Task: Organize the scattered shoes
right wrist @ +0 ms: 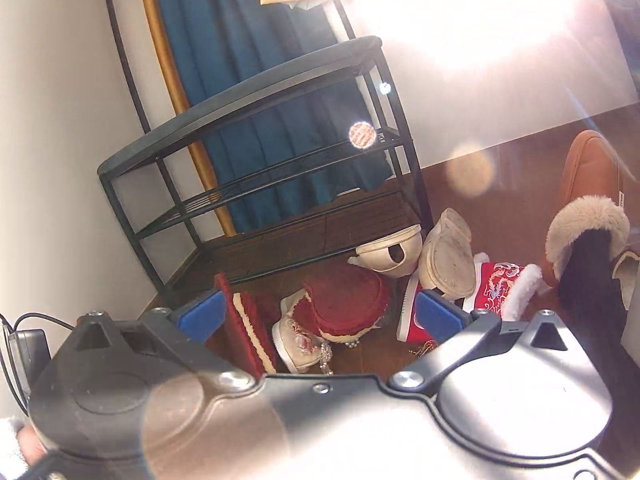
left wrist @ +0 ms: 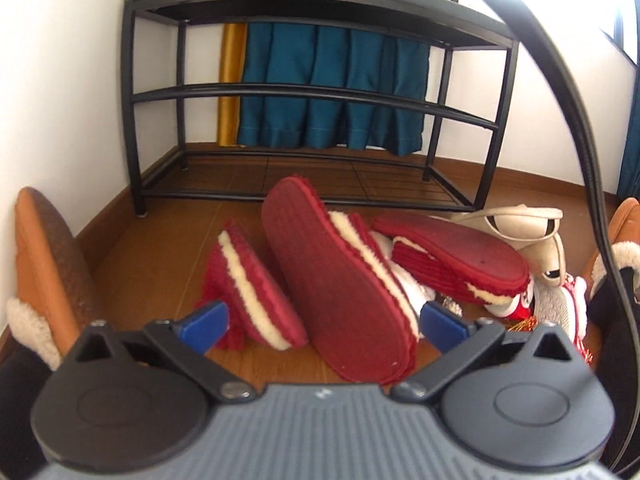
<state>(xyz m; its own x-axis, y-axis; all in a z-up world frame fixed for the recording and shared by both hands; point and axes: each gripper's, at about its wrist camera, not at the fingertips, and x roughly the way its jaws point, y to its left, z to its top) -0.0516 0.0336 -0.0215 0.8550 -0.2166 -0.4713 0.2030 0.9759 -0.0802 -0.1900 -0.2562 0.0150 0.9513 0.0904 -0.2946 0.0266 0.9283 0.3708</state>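
Window glare [right wrist: 472, 12] washes out the right wrist view's upper corner; the white embroidered shoe [left wrist: 412, 292] lies mostly buried, perhaps under red slippers [left wrist: 340, 280].

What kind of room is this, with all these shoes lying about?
Most likely a corner of a home, perhaps an entryway or bedroom: an empty black metal shoe rack stands against a white wall, a teal curtain hangs behind it, and red slippers lie scattered on a wooden floor.

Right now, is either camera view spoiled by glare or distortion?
Right wrist view: strong window glare whitens the upper right, and flare spots hang over the shoe rack. Left wrist view: evenly lit and clear, though fisheye bends the rack's bars; the red slipper reads sharply.
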